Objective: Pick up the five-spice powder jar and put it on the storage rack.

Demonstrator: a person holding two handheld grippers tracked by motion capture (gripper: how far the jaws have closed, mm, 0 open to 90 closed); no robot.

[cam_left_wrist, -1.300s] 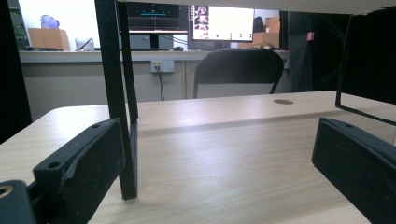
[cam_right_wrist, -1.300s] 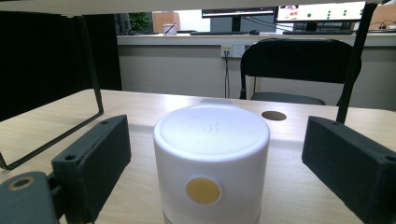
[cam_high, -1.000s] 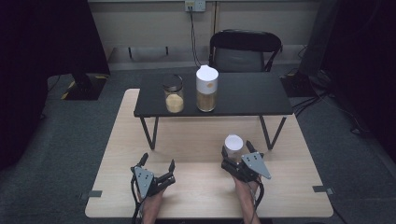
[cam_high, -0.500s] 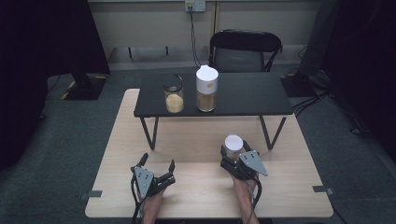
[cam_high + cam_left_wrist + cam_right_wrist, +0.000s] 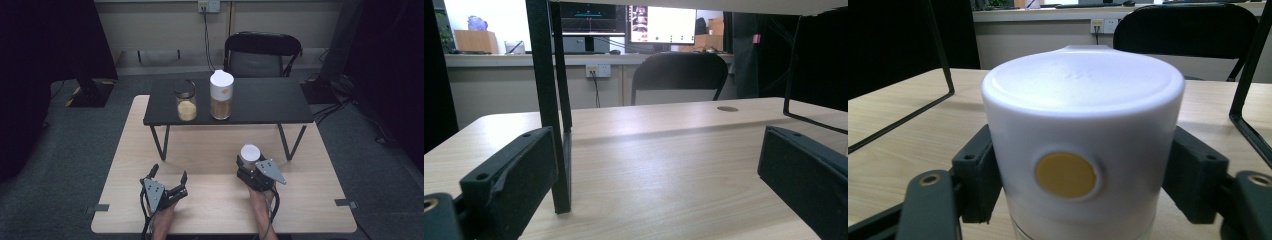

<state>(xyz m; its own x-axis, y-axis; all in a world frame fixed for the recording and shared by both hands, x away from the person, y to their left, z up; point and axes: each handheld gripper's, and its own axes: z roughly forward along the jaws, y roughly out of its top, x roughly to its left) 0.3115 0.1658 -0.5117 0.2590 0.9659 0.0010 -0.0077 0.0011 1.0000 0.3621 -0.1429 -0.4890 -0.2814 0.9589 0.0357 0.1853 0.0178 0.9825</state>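
Seen from above, two hand-held grippers rest on a light wooden table. At about 7 o'clock, nearest the viewer, the left gripper sits with its jaws spread wide and nothing between them. At about 5 o'clock, the right gripper has just been closing its jaws, and they now pinch a white-lidded jar that stands upright on the table; a yellow dot marks the lid's side. Farther off, toward 12 o'clock, a low black shelf stands on the table, carrying a small glass jar at left and a taller white-lidded canister just beside it. A black chair stands beyond.
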